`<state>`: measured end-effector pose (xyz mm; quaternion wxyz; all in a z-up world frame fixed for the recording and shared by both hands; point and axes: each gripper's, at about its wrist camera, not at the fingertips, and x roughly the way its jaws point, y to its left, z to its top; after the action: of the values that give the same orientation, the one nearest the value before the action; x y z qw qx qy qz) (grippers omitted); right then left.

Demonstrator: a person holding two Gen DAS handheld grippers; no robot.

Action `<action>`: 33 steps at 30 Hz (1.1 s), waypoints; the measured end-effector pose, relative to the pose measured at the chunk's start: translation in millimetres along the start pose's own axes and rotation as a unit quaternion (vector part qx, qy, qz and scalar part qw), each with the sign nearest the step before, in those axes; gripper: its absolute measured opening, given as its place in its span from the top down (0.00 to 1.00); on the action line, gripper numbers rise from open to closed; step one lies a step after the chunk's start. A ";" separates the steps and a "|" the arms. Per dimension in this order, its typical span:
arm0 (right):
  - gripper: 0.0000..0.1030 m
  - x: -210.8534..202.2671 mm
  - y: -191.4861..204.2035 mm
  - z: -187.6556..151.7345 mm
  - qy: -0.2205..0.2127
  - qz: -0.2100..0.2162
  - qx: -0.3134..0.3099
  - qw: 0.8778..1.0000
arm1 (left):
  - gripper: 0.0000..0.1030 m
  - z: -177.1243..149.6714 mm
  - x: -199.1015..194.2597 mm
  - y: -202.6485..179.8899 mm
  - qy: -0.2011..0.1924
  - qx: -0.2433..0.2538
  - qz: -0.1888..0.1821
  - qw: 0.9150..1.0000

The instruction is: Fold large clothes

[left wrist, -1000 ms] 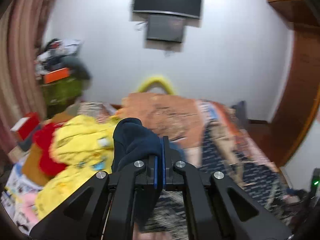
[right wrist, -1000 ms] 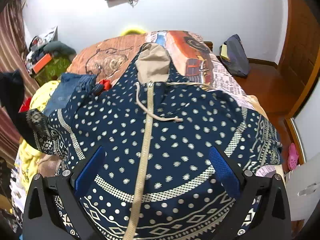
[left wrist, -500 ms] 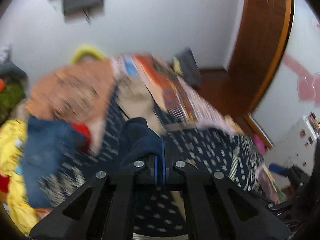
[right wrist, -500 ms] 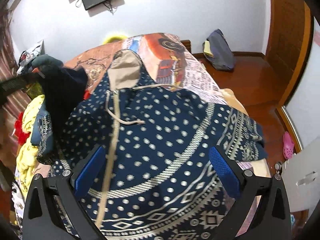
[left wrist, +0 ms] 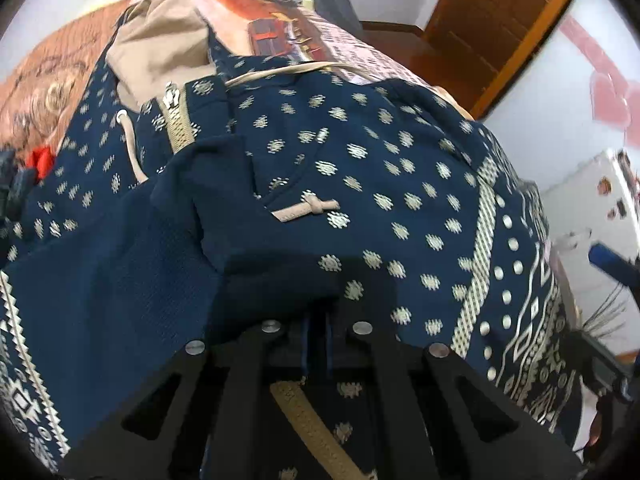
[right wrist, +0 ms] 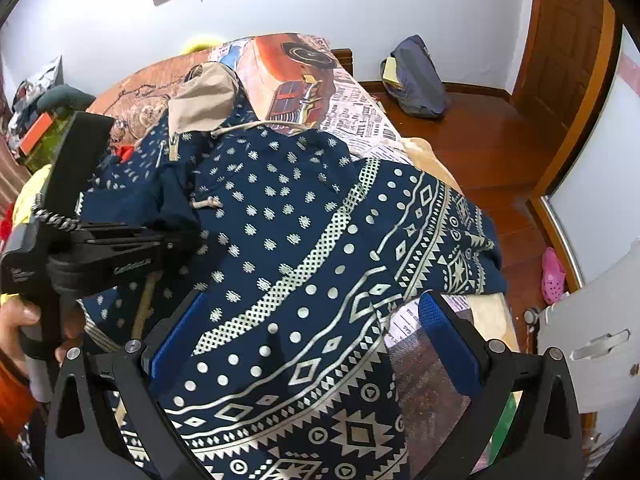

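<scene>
Left gripper (left wrist: 316,336), black w/ blue pads, is opening: jaws only a crack apart, pads barely off the plain navy sleeve cuff (left wrist: 256,280) bunched between and over them. Cuff and sleeve lie across the chest of the navy hoodie (right wrist: 320,240) w/ cream dot-and-diamond print. Hoodie is spread front-up on the bed (right wrist: 360,112), which has a car-and-newsprint cover; beige-lined hood (right wrist: 204,100) at the far end, beige zip (left wrist: 178,124) down the middle, knotted beige drawcord (left wrist: 308,210) on the chest.

Right gripper (right wrist: 316,344) hovers over the hoodie's patterned hem near the bed edge, jaws spread wide, nothing between them. In the right wrist view a hand (right wrist: 20,328) holds the left gripper's handle at the left side.
</scene>
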<state>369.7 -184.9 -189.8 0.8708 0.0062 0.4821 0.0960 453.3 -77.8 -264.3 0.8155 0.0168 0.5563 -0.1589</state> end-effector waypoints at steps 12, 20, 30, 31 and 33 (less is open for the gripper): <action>0.00 -12.0 26.6 10.1 -0.017 0.010 -0.029 0.999 | 0.31 -37.0 -145.3 23.4 -0.116 0.073 0.062 0.989; 0.00 3.4 84.6 27.2 -0.024 0.038 -0.101 0.994 | 0.18 -70.2 -183.4 131.0 -0.141 -0.014 0.144 0.979; 0.05 84.3 158.8 27.2 0.027 -0.034 -0.277 0.960 | 0.18 -161.6 -154.1 219.1 -0.076 -0.139 0.123 0.980; 0.06 89.3 161.7 27.5 0.029 -0.041 -0.286 0.957 | 0.18 -167.6 -151.0 219.9 -0.073 -0.143 0.120 0.980; 0.10 101.1 168.1 28.0 0.036 -0.053 -0.306 0.950 | 0.18 -179.6 -142.4 221.4 -0.064 -0.150 0.110 0.980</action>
<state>418.4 -0.1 -242.2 0.8169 -0.2898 0.4599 0.1929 305.7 203.3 -235.7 0.8552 -0.0543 0.5153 0.0163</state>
